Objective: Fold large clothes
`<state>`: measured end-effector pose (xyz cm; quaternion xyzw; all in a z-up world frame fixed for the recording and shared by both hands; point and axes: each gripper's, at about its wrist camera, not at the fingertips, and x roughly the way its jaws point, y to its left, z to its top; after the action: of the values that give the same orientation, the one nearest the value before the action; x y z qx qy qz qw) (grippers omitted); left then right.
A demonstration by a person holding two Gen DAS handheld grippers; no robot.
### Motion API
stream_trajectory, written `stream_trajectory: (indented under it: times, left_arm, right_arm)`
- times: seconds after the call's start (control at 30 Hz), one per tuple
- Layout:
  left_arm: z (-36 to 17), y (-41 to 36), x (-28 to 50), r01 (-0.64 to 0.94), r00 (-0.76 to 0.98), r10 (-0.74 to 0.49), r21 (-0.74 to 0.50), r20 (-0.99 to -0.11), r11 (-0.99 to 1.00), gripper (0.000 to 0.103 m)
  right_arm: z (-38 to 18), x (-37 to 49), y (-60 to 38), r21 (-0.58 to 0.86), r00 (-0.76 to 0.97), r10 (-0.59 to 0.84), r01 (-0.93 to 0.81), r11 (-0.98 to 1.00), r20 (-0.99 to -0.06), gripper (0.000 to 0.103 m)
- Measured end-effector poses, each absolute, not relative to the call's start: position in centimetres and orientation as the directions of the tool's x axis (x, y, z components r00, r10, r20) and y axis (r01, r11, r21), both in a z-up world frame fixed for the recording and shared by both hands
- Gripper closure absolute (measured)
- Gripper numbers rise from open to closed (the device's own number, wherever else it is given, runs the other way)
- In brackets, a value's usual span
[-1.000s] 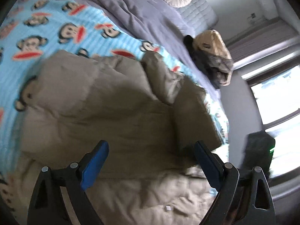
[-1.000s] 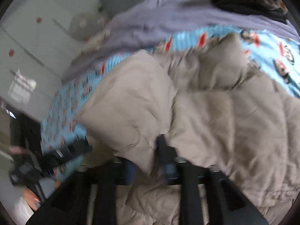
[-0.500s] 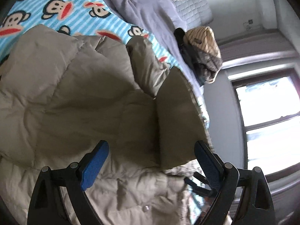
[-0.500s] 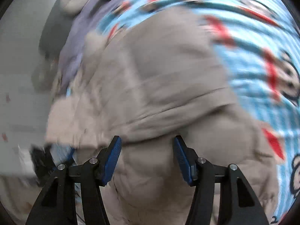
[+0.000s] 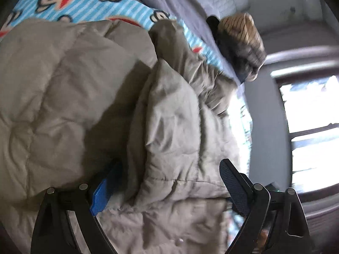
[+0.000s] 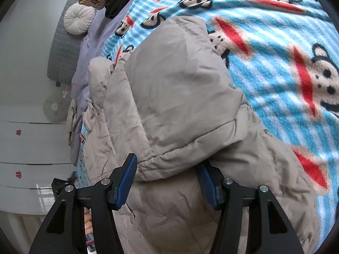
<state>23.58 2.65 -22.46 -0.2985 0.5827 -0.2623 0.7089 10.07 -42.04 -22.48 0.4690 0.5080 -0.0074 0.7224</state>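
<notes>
- Right wrist view is showing the bed's blue monkey-print blanket carrying a big beige puffer jacket, which is lying spread across its near side, partly folded over on itself.
- Quilted and air-filled, the jacket is probably going to handle as light but bulky, soft and springy, with a slick shell that may be sliding out of a shallow pinch.
- A folded-over panel is standing up as a thick ridge in the left wrist view; its stitched hem is looking like the firmest place to take hold.
- The left gripper is straddling that ridge, its jaws having just been narrowing, with the pads not visibly pressing yet.
- The right gripper is bracketing a rounded flap at a seam, jaws half open and having just been widening, not clamping.
</notes>
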Motion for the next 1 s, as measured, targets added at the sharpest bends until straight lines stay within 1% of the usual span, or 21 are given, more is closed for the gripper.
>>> stream_trajectory:
  times: [0.03,0.1,0.27,0.33,0.37,0.4,0.47,0.57,0.63,0.73,0.8,0.9,1.0]
  left_arm:
    - [-22.2,2.1,23.7,0.049,0.178,-0.71,-0.714,-0.681,0.698,0.057]
    - [-22.0,1.2,23.8,0.072,0.152,-0.689,-0.687,-0.709,0.723,0.084]
    - [-20.2,3.0,22.1,0.113,0.246,-0.645,-0.64,-0.724,0.76,0.084]
    - [-20.6,4.4,21.3,0.101,0.256,-0.616,-0.613,-0.745,0.784,0.084]
    - [-21.1,4.9,21.2,0.093,0.251,-0.601,-0.599,-0.759,0.795,0.084]
    - [-21.7,5.1,21.0,0.087,0.242,-0.584,-0.582,-0.775,0.809,0.085]
    - [-22.4,5.3,20.5,0.094,0.245,-0.554,-0.549,-0.796,0.83,0.084]
    - [-22.8,5.5,20.1,0.095,0.256,-0.522,-0.516,-0.814,0.851,0.084]
    - [-22.3,5.9,19.9,0.084,0.263,-0.508,-0.505,-0.82,0.859,0.084]
    - [-20.3,6.7,19.4,0.099,0.318,-0.442,-0.434,-0.839,0.896,0.084]
    - [-18.4,7.3,19.0,0.124,0.36,-0.417,-0.401,-0.834,0.908,0.084]
    - [-16.1,7.3,19.4,0.17,0.387,-0.423,-0.388,-0.819,0.906,0.084]
    - [-15.6,4.7,21.4,0.222,0.384,-0.424,-0.363,-0.821,0.905,0.084]
  right_arm:
    - [-22.5,10.0,-42.2,0.67,0.487,0.462,0.489,0.559,-0.741,0.041]
    - [-22.5,10.2,-42.7,0.666,0.495,0.45,0.495,0.557,-0.744,0.041]
    - [-22.0,10.9,-43.2,0.655,0.507,0.421,0.498,0.569,-0.752,0.042]
    - [-21.7,11.4,-42.9,0.644,0.506,0.41,0.484,0.593,-0.759,0.063]
    - [-21.6,12.0,-42.4,0.629,0.495,0.406,0.465,0.623,-0.768,0.084]
    - [-21.4,12.6,-41.9,0.611,0.484,0.398,0.447,0.653,-0.779,0.089]
    - [-21.3,13.6,-40.8,0.592,0.473,0.396,0.399,0.7,-0.787,0.092]
    - [-21.5,15.4,-38.6,0.505,0.429,0.352,0.322,0.801,-0.832,0.092]
    - [-22.0,15.9,-38.1,0.477,0.41,0.336,0.314,0.821,-0.848,0.092]
    - [-22.4,15.9,-38.6,0.505,0.415,0.357,0.329,0.798,-0.836,0.092]
    - [-22.4,15.6,-38.9,0.506,0.416,0.359,0.329,0.797,-0.836,0.092]
    - [-22.5,15.6,-39.3,0.514,0.417,0.368,0.325,0.794,-0.831,0.092]
    - [-22.6,15.3,-39.3,0.52,0.419,0.374,0.319,0.793,-0.827,0.092]
